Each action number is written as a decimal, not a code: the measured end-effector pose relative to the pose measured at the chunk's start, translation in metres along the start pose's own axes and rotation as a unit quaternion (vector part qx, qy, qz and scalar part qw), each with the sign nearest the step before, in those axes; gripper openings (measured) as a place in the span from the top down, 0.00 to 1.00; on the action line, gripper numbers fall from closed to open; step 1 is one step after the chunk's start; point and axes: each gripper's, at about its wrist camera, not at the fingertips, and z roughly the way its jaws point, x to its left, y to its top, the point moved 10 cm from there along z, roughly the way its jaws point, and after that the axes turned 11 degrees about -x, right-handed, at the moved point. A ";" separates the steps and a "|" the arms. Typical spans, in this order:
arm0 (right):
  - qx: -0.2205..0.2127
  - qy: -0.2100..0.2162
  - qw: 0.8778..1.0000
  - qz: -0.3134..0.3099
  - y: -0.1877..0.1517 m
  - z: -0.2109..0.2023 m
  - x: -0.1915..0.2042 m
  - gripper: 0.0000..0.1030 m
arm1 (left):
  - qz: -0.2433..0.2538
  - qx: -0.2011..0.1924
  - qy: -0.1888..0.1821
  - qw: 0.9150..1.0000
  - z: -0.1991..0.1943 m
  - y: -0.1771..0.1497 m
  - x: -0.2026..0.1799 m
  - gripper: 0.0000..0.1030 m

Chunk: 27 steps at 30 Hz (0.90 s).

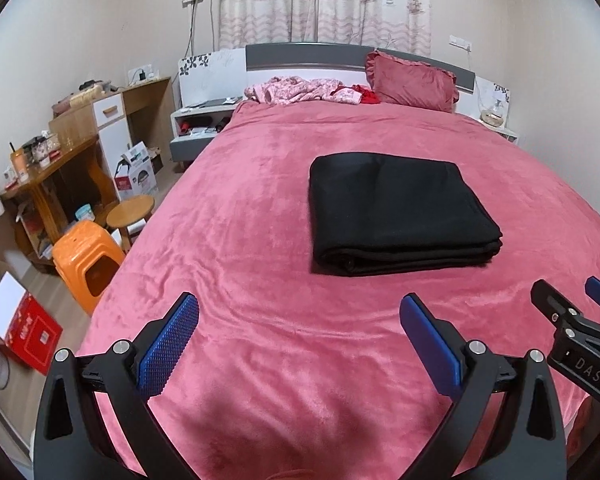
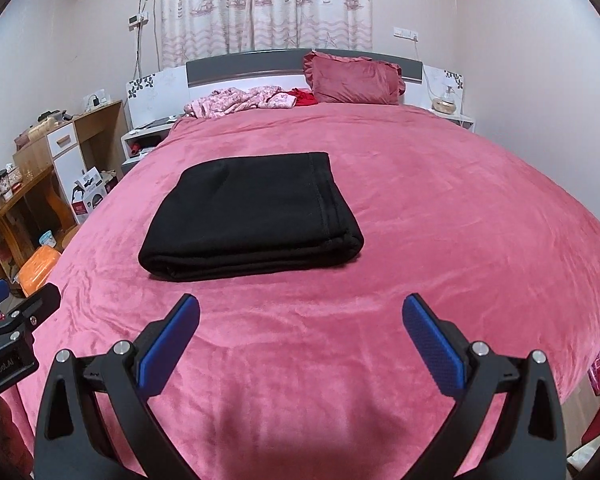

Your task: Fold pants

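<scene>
folded pants lying on bed, both grippers empty

nearest the cameras, the left gripper (image 1: 299,308) is hovering above the pink blanket (image 1: 260,240) with its blue pads (image 1: 168,344) spread wide apart and gripping nothing. the right gripper (image 2: 300,308) is hovering beside it, pads likewise spread apart and empty. each gripper is showing at the edge of the other's view. beyond them, clear of both, the black pants (image 2: 252,216) are lying folded into a flat stacked rectangle on the middle of the blanket. farther back, a pink patterned garment (image 1: 300,90) is lying crumpled beside a red pillow (image 1: 412,80) that is leaning against the headboard (image 1: 300,56). curtains (image 1: 324,0) are hanging behind.
</scene>
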 end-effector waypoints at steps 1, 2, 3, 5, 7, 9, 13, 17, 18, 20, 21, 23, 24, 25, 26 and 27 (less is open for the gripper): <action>0.000 0.001 1.000 0.000 0.001 -0.001 0.000 0.02 | -0.002 0.000 -0.001 1.000 -0.001 0.000 0.000 0.03; -0.001 0.000 1.000 0.000 0.001 -0.001 0.000 0.02 | -0.004 0.000 -0.001 1.000 -0.002 0.000 0.000 0.03; -0.004 0.000 1.000 -0.001 0.002 -0.003 0.001 0.02 | -0.007 0.001 -0.003 1.000 -0.003 -0.001 0.001 0.03; -0.005 0.002 1.000 -0.005 0.003 -0.004 0.002 0.02 | -0.014 0.004 -0.008 1.000 -0.004 -0.002 0.001 0.03; -0.004 0.003 1.000 -0.007 0.002 -0.004 0.003 0.02 | -0.017 0.006 -0.010 1.000 -0.005 -0.002 0.002 0.03; -0.001 0.003 1.000 -0.006 0.002 -0.003 0.001 0.02 | -0.016 0.006 -0.009 1.000 -0.005 -0.003 0.001 0.03; 0.003 0.003 1.000 -0.003 0.001 -0.002 0.000 0.02 | -0.017 0.011 -0.013 1.000 -0.005 -0.004 0.001 0.03; 0.006 0.002 1.000 -0.001 0.000 -0.002 0.001 0.02 | -0.022 0.022 -0.017 0.999 -0.003 -0.009 0.000 0.03; 0.007 0.002 1.000 -0.001 -0.001 -0.001 0.001 0.02 | -0.024 0.024 -0.018 0.999 -0.002 -0.009 0.000 0.03; 0.008 0.002 1.000 -0.002 -0.002 -0.001 0.001 0.02 | -0.025 0.028 -0.018 0.999 -0.002 -0.011 0.001 0.03; 0.010 0.002 1.000 -0.001 -0.003 0.000 0.001 0.02 | -0.027 0.030 -0.020 0.999 -0.001 -0.012 0.001 0.03; 0.012 0.003 1.000 0.001 -0.005 0.001 0.001 0.02 | -0.028 0.033 -0.020 0.999 0.000 -0.013 0.001 0.03; 0.013 0.004 1.000 0.002 -0.005 0.001 0.002 0.02 | -0.029 0.035 -0.021 0.999 0.000 -0.014 0.001 0.03; 0.014 0.005 1.000 0.002 -0.006 0.001 0.002 0.02 | -0.028 0.036 -0.022 0.999 0.000 -0.014 0.000 0.03; 0.014 0.005 1.000 0.002 -0.006 0.001 0.002 0.02 | -0.028 0.036 -0.022 0.999 0.000 -0.014 0.000 0.03; 0.015 0.005 1.000 0.002 -0.007 0.001 0.002 0.02 | -0.028 0.037 -0.023 0.999 0.001 -0.015 0.000 0.03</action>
